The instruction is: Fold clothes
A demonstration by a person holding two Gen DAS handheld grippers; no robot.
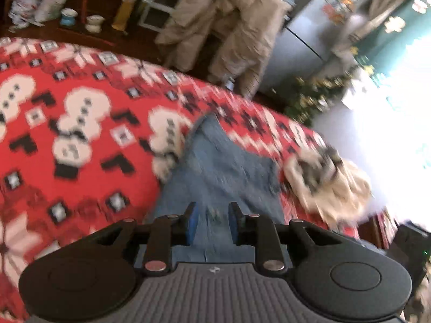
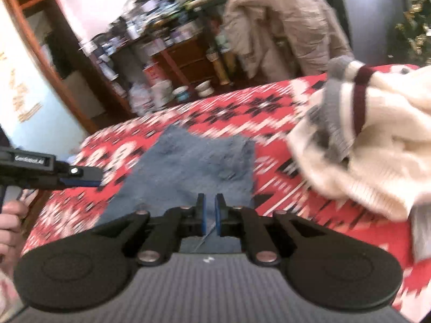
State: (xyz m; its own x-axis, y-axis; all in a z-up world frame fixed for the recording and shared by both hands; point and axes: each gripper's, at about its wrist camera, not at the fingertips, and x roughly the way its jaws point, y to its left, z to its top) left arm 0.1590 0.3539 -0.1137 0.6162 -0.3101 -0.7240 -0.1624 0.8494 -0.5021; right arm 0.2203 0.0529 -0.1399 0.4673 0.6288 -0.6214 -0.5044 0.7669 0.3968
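From the left wrist, the left gripper (image 1: 212, 222) is hovering at the near edge of the jeans (image 1: 221, 169), its blue pads spread, with denim showing in the gap; whether they are touching the cloth, I cannot tell. The jeans are lying on the red blanket (image 1: 89, 123) as a rumpled strip narrowing toward the far end, and a cream sweater (image 1: 328, 180) is sitting bunched just to their right. A tan coat (image 1: 229, 21) is hanging beyond the blanket's far edge.

From the right wrist, the right gripper (image 2: 210, 215) is sitting low over the jeans' (image 2: 188, 167) near edge, its pads nearly pressed together with a thin slit left; a light thread seems to be running between them, but a pinch on the denim cannot be confirmed. Here the jeans are showing as a fairly flat, squarish panel. The left gripper (image 2: 83, 179) is reaching in from the jeans' left. The sweater (image 2: 363, 145) is piled in a heap to the right.

Judging by this, the jeans look partly folded, and the sweater looks unfolded.
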